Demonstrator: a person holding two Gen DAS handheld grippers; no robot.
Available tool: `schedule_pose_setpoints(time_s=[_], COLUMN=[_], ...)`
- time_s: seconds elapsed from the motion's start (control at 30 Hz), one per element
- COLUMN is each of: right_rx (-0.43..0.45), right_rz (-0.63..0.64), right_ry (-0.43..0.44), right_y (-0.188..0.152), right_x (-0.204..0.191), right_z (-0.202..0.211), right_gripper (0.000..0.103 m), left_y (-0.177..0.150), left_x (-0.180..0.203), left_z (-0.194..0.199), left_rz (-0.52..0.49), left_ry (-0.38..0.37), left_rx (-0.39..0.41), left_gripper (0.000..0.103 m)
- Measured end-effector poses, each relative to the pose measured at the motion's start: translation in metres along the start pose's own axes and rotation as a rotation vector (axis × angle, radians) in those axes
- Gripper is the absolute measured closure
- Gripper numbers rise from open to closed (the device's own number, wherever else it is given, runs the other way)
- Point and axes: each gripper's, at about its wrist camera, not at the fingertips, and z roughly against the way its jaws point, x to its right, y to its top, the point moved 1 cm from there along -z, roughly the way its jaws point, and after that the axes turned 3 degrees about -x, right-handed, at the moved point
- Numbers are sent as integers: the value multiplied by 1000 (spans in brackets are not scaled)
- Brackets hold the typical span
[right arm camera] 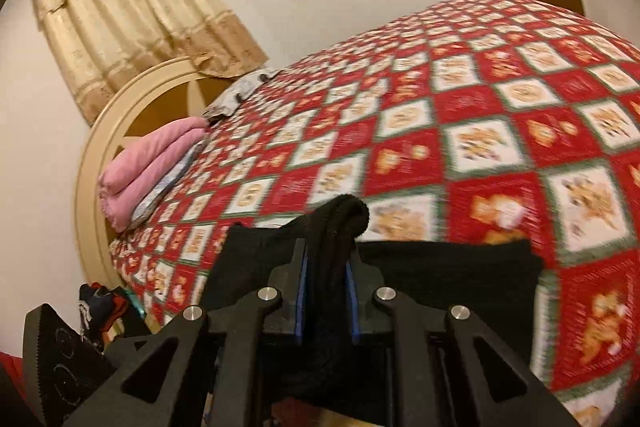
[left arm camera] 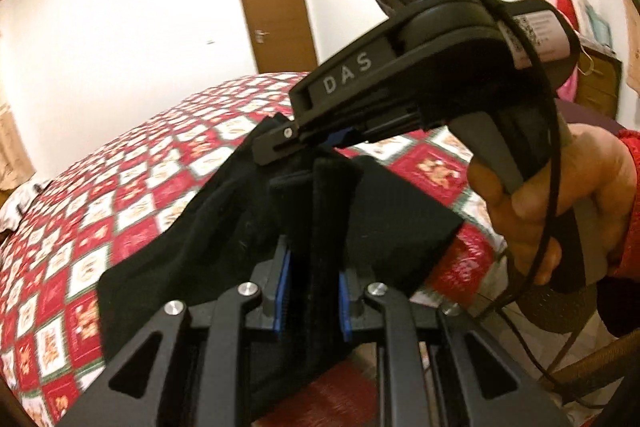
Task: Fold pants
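The black pants (left arm camera: 224, 227) hang in the air above the bed, held by both grippers. My left gripper (left arm camera: 314, 259) is shut on a thick fold of the black pants between its blue pads. In the left wrist view my right gripper (left arm camera: 320, 143) comes in from the right, held by a hand, and is shut on the same cloth just beyond my left fingertips. In the right wrist view my right gripper (right arm camera: 328, 267) is shut on a bunched fold of the pants (right arm camera: 460, 275), which spread out on both sides of it.
The bed with a red and white patchwork quilt (right arm camera: 440, 107) lies under the pants. A folded pink blanket (right arm camera: 152, 163) and pillows lie by the round headboard (right arm camera: 120, 115). A brown door (left arm camera: 276, 11) and a dresser (left arm camera: 600, 83) stand behind.
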Motion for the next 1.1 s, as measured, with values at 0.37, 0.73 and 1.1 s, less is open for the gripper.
schedule_pose_setpoints(time_s=[0.37,0.73,1.1], right_rx=[-36,-59,140], right_rz=[-37,-97,-109], right_ry=[-65,-100,-307], right_y=[-6,-18,-18], right_x=[51,86,76], right_z=[3,-13,55], right_gripper=[86,83,75], left_y=[9,-7,-8], left_x=[32,42,-29], left_z=[-49,-70,-12], left_rz=[-45,-108,35], left_ry=[-43,-71,-13], left_rx=[-59,-129,-50], left_gripper=[82,54,34])
